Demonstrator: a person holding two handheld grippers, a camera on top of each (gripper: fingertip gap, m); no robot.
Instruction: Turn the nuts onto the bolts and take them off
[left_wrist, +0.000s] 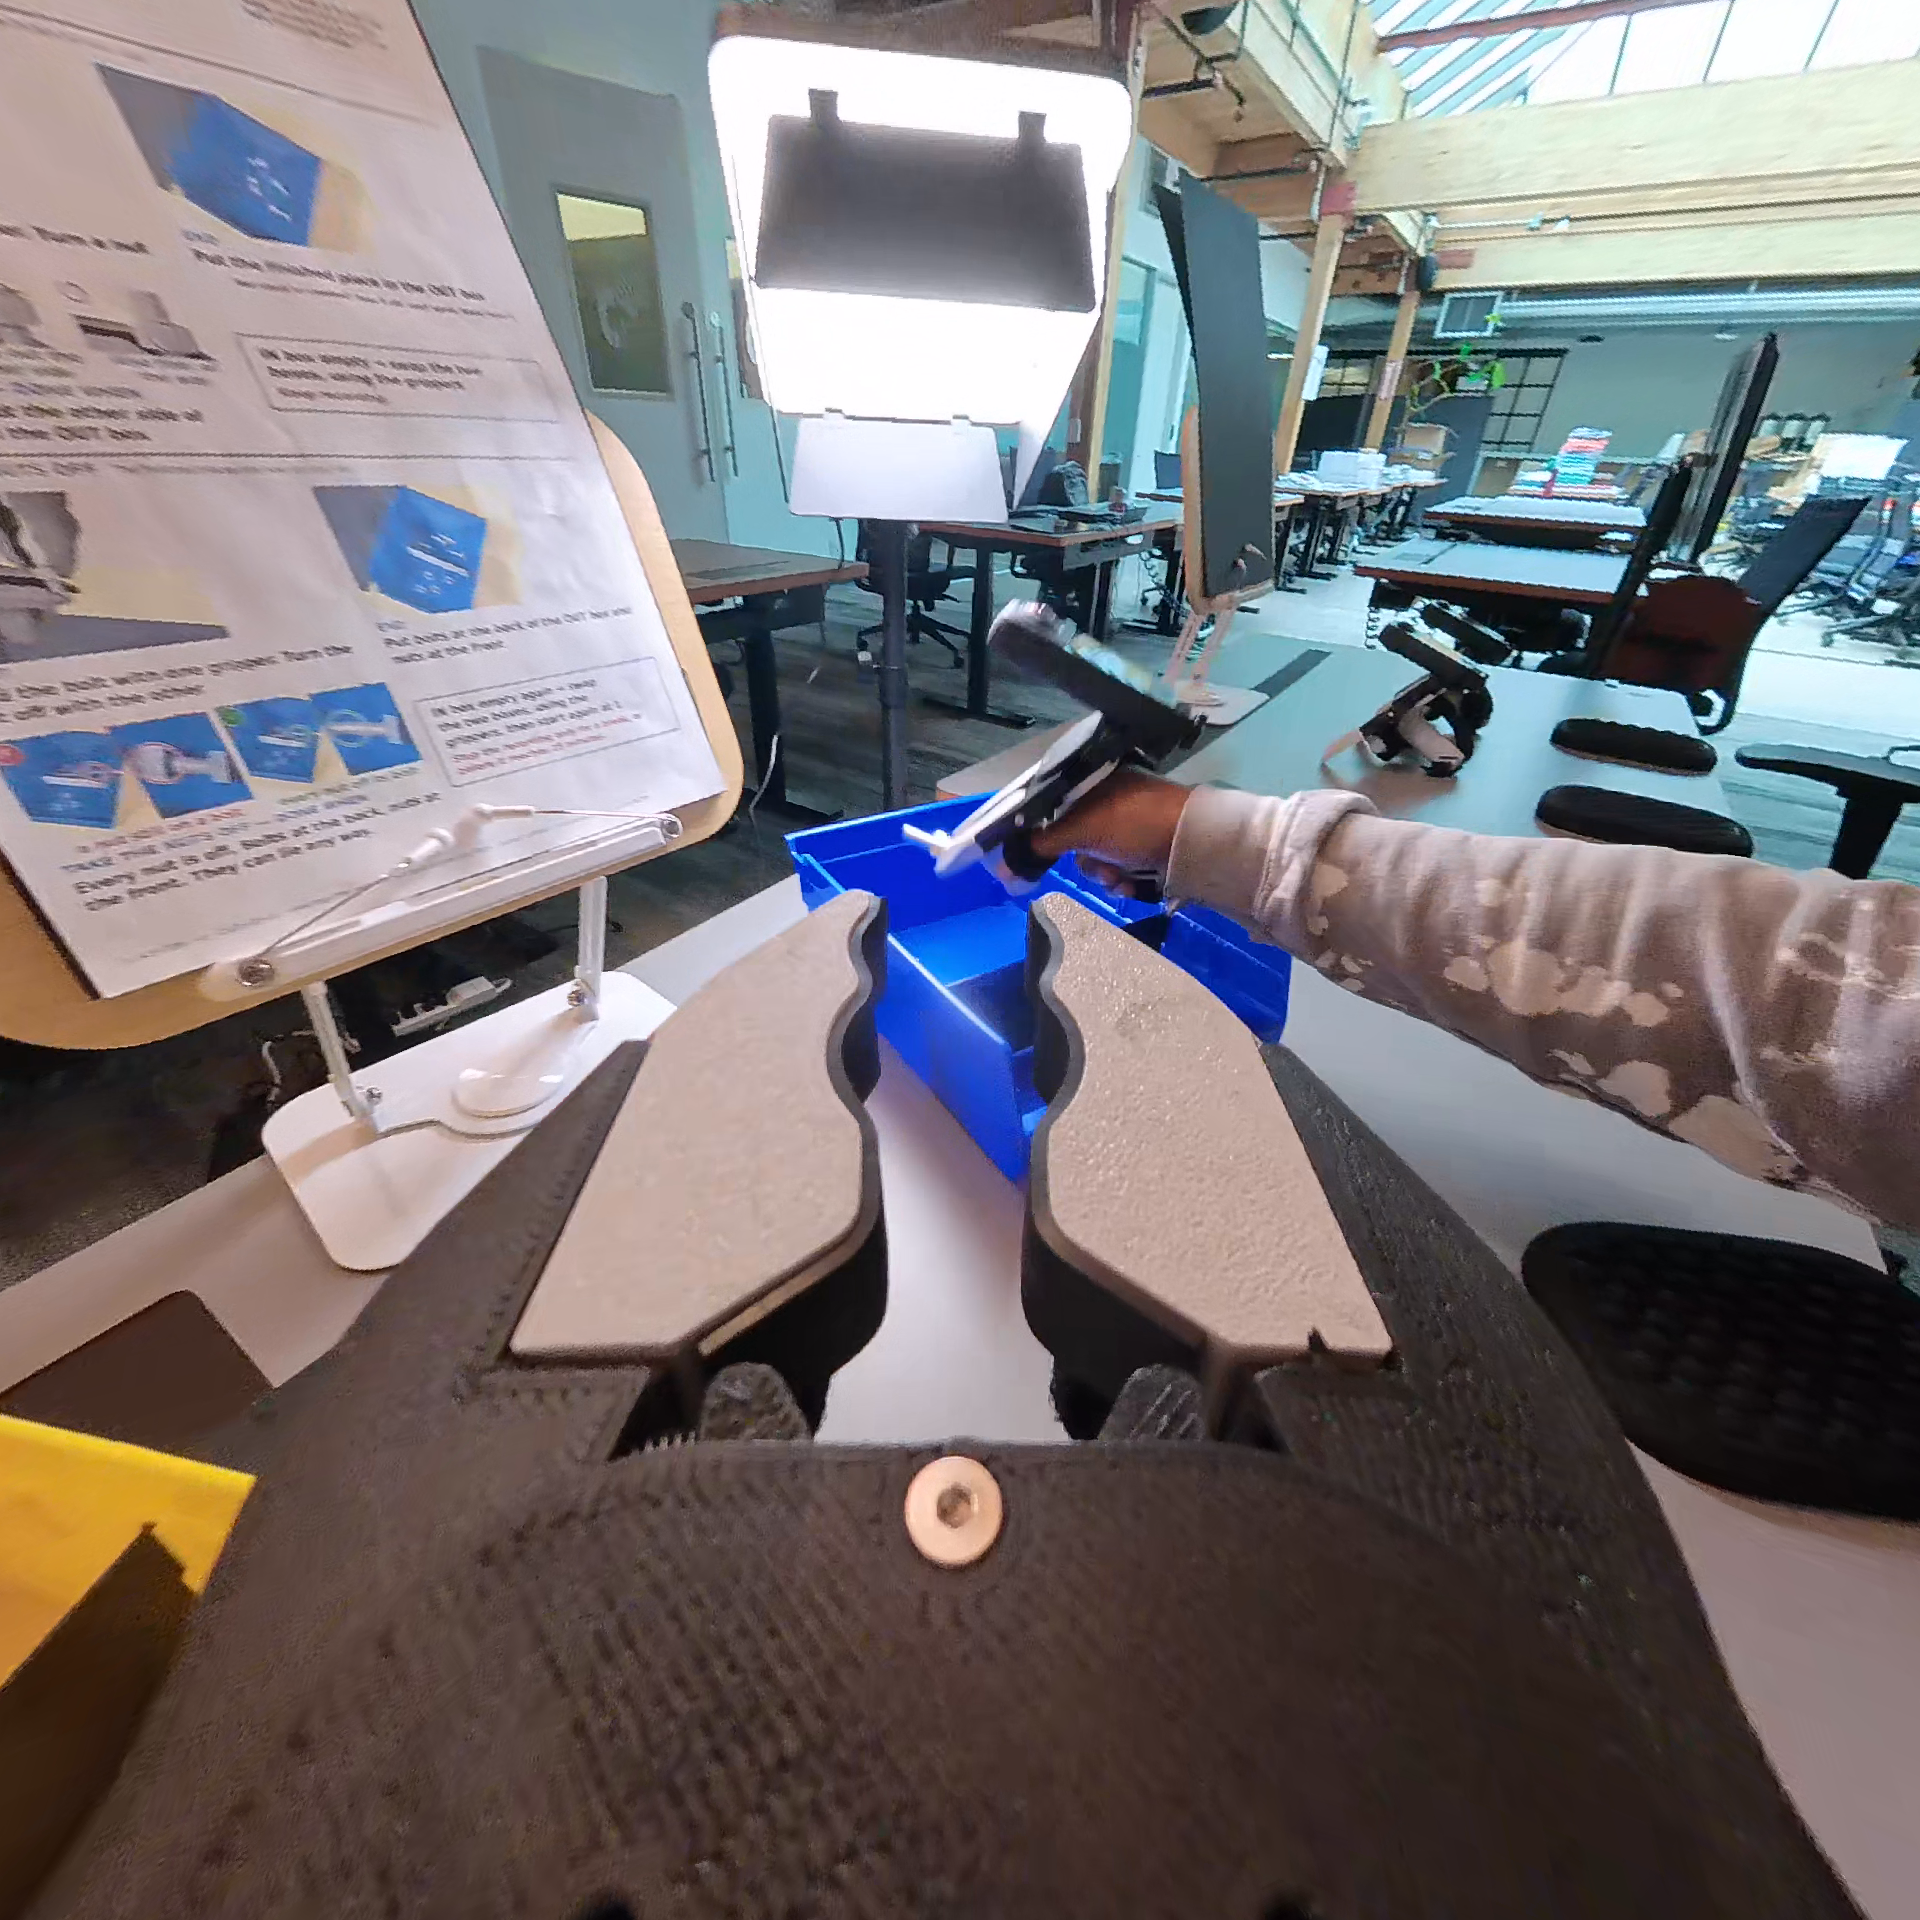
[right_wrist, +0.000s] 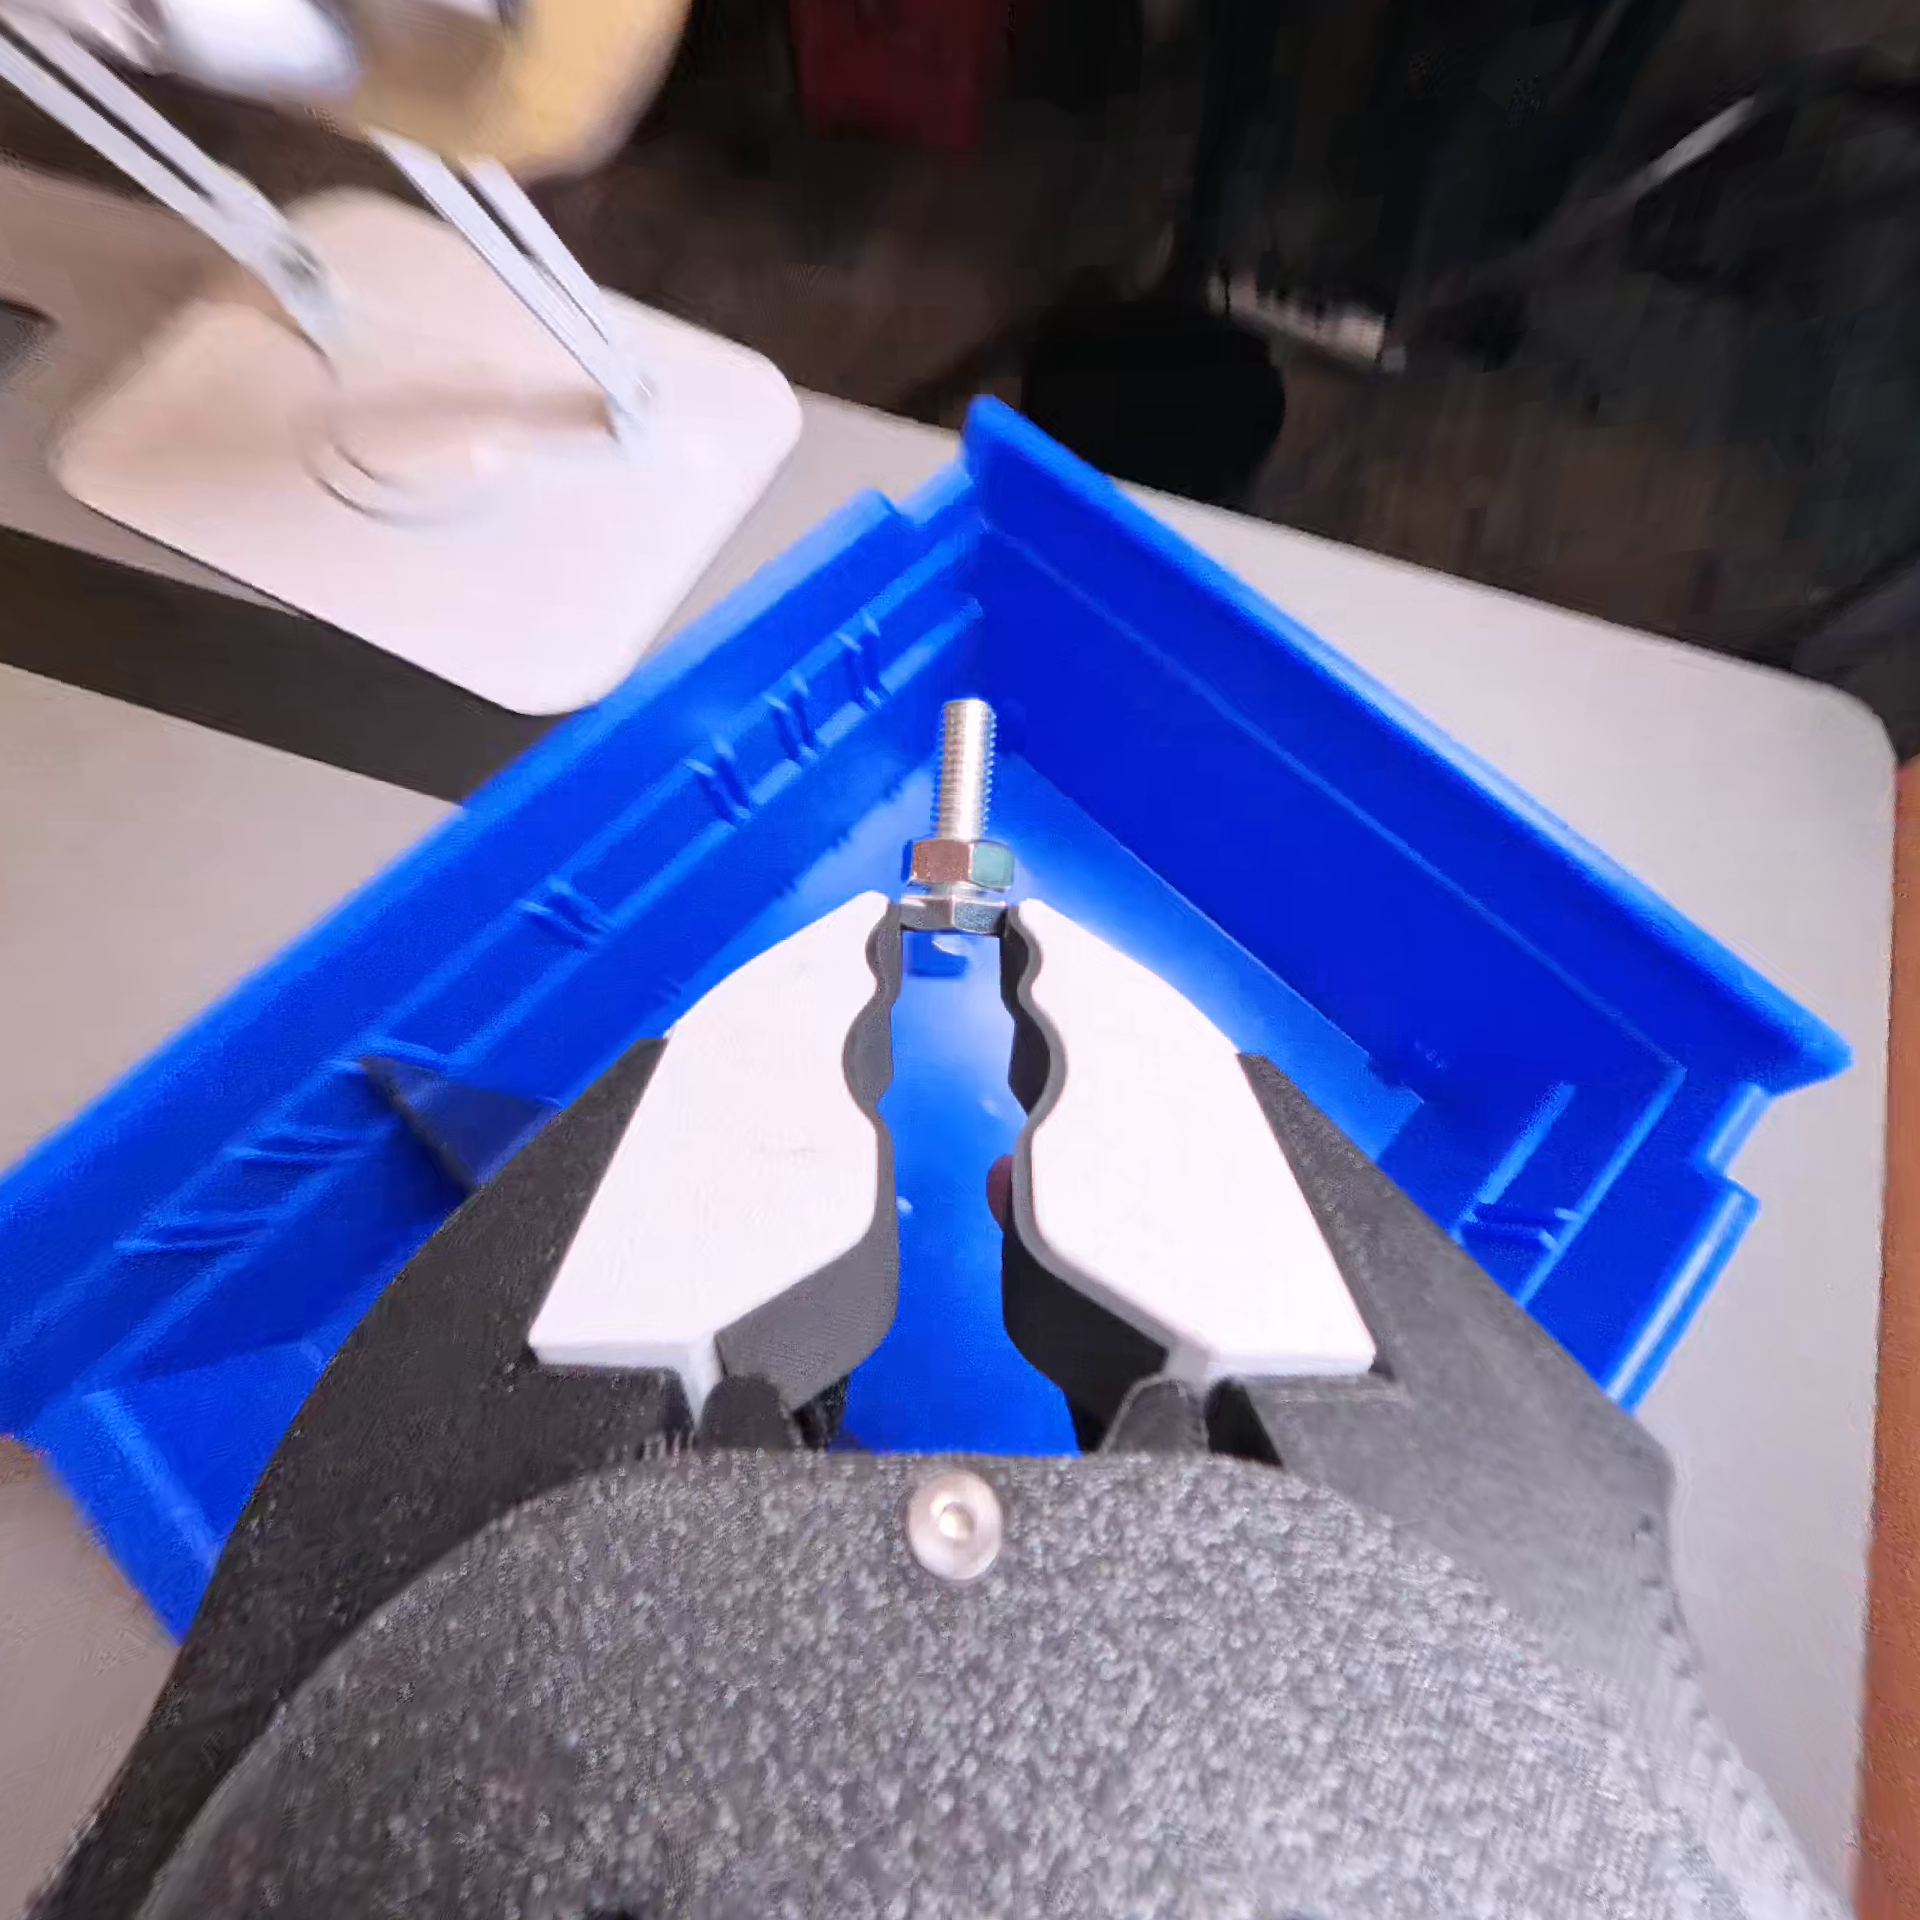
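Bolt (right_wrist: 953, 914) w/ nut (right_wrist: 961, 860) in right gripper (right_wrist: 951, 914)

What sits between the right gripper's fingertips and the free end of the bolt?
A nut threaded on the bolt, just past the right gripper clamping the head, in the right wrist view.

Blue bin (right_wrist: 1299, 790); silver bolt (right_wrist: 966, 769)
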